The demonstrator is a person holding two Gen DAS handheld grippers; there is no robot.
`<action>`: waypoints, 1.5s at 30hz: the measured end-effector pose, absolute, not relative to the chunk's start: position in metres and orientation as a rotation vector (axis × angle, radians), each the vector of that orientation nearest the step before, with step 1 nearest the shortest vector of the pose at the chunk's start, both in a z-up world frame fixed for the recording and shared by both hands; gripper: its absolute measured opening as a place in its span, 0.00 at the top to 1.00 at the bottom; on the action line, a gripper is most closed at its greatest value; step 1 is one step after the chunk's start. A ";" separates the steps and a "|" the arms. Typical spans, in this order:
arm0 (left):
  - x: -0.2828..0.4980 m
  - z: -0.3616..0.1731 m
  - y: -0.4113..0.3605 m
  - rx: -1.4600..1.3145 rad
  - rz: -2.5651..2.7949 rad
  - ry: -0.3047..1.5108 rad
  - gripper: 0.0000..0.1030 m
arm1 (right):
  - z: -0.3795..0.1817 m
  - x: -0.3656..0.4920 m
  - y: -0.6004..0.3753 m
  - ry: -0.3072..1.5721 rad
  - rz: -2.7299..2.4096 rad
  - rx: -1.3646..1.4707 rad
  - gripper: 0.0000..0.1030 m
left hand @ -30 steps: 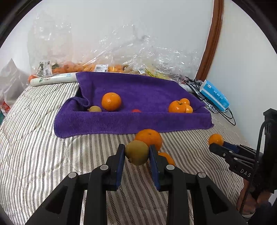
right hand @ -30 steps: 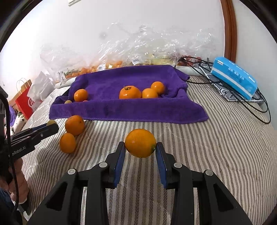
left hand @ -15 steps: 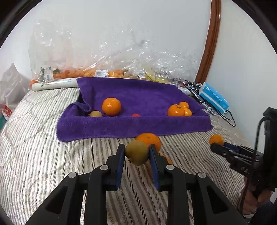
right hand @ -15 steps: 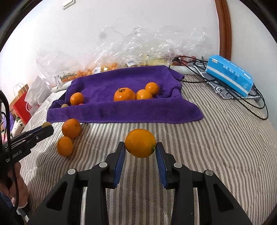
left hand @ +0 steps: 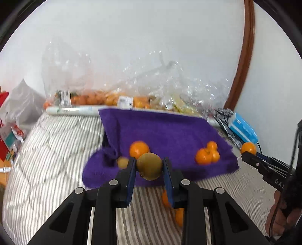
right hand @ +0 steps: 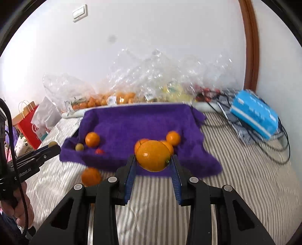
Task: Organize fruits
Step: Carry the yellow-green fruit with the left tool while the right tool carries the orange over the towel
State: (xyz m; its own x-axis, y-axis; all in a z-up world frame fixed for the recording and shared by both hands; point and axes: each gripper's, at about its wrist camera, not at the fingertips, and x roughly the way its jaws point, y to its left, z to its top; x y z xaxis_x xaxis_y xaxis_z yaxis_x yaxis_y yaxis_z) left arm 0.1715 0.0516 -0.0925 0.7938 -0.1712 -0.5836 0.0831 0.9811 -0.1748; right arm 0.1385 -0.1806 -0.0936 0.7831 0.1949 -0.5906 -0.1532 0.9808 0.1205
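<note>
Several oranges (right hand: 92,139) lie on the purple towel (right hand: 132,122); left gripper (left hand: 149,167) jaws clamp a greenish fruit (left hand: 149,166), right gripper (right hand: 152,160) jaws clamp an orange (right hand: 152,155); one loose orange (right hand: 91,176) remains on the bed (right hand: 245,179) at 7 o'clock.

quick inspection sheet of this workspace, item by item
surface: striped bed cover, partly covered by a purple towel.
job's things: several oranges and a small red fruit on the towel; two loose oranges on the cover.
clutter: clear plastic bags of fruit behind the towel; blue box at right; red paper bag at left.
grippers: left claw shut on a green-brown fruit; right claw shut on a large orange.
cables: black cables tangled by the blue box.
surroundings: white wall, wall switch, brown wooden frame.
</note>
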 end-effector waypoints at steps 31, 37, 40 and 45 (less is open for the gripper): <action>0.254 -0.123 0.078 -0.272 -0.048 0.621 0.74 | -0.107 0.234 -0.199 0.558 0.211 0.137 0.65; 0.255 -0.125 0.078 -0.270 -0.051 0.629 0.74 | -0.114 0.238 -0.193 0.585 0.228 0.114 0.65; 0.256 -0.126 0.078 -0.272 -0.055 0.633 0.74 | -0.120 0.240 -0.187 0.607 0.246 0.105 0.65; 0.257 -0.128 0.074 -0.257 -0.066 0.642 0.74 | -0.127 0.242 -0.180 0.634 0.262 0.094 0.65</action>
